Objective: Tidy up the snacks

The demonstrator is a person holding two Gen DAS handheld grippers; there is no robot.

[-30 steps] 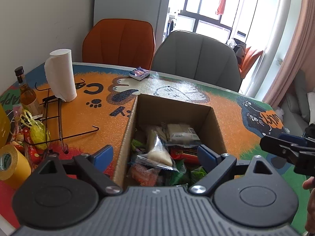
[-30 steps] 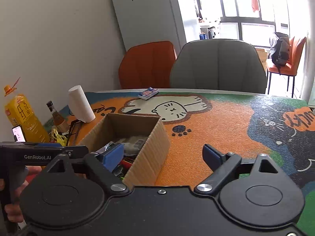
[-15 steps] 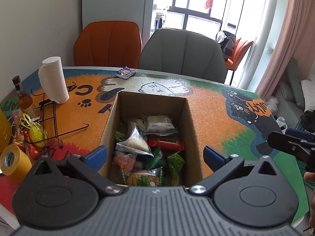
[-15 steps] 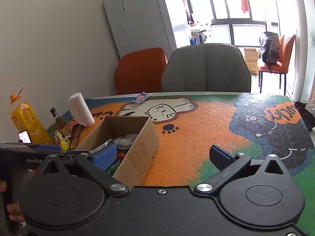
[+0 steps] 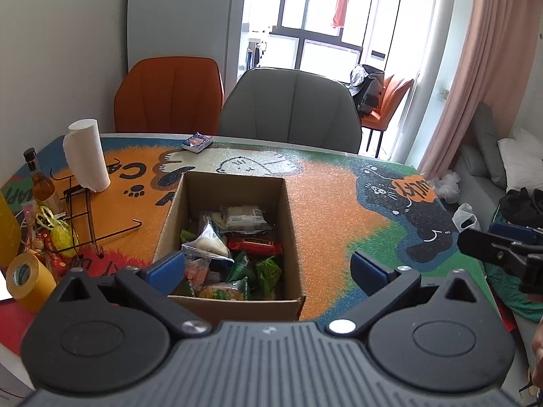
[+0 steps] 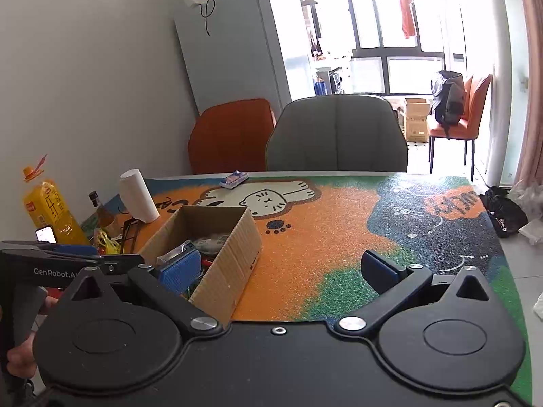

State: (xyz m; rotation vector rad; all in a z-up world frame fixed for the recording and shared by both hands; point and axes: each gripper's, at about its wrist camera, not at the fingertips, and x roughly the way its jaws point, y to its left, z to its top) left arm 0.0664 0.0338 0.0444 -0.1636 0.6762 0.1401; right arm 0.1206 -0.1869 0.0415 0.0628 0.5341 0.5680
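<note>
Left tongs [image 5: 268, 268]: spread wide, blue pads either side of the near end of the cardboard box [image 5: 288, 200], nothing held. Right tongs [image 6: 280, 264]: also spread wide and empty, raised above the near edge of the tabletop [image 6: 339, 237], to the right of the box; left pad overlapping the box's near corner in that view, whether touching or not cannot be told.

Cardboard box: open-topped, standing on the orange part of the cat-patterned tabletop, left of centre. Inside, a loose heap of snack packets [image 5: 234, 254]: a white wrapped one [image 5: 242, 217] at the far end, a clear pouch with something pale in it [image 5: 207, 246] leaning at the left, a red bar [image 5: 254, 245] beside it, green wrappers [image 5: 268, 271] toward the near wall.

Apart from the box, near the far edge: a small blue packet [image 5: 197, 142] lying flat.

Along the left side of the tabletop: a paper towel roll [image 5: 86, 156] upright on a black wire rack [image 5: 88, 217], an amber glass bottle [image 5: 40, 183], a yellow bag [image 5: 57, 232], a roll of yellow tape [image 5: 29, 279], and a big yellow oil jug [image 6: 51, 210].

Behind the tabletop: an orange chair [image 5: 169, 95] and a grey chair [image 5: 292, 105], side by side.
</note>
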